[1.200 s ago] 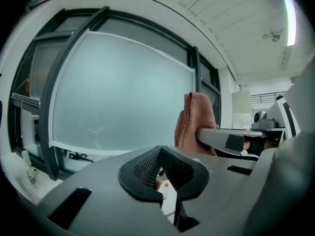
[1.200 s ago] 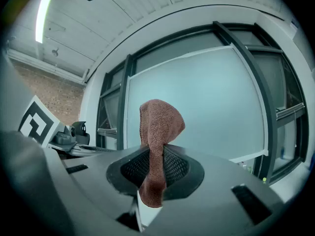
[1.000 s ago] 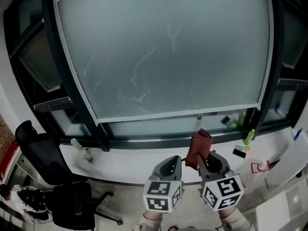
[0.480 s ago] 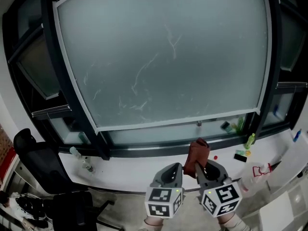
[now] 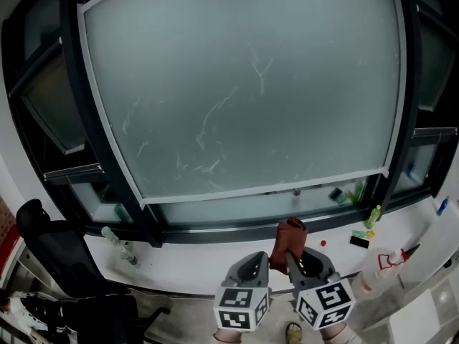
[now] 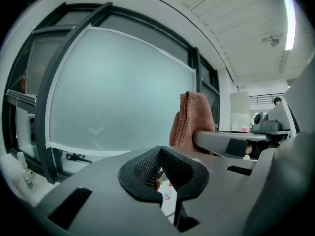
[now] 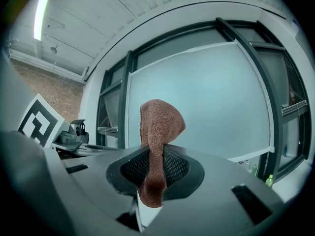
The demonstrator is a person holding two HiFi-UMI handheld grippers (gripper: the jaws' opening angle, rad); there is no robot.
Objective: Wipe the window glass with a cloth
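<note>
Right gripper [image 7: 155,173] has its jaws clamped on a rust-brown terry cloth [image 7: 158,124] that stands up past their tips. Left gripper [image 6: 160,175] has its jaws together, gripping nothing. Streaked frosted window glass [image 5: 244,84] rises ahead of both.

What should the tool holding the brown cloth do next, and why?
Probably raise the right tool up and forward until the cloth touches the window glass: the cloth is clamped, but it sits below the streaked pane.
</note>
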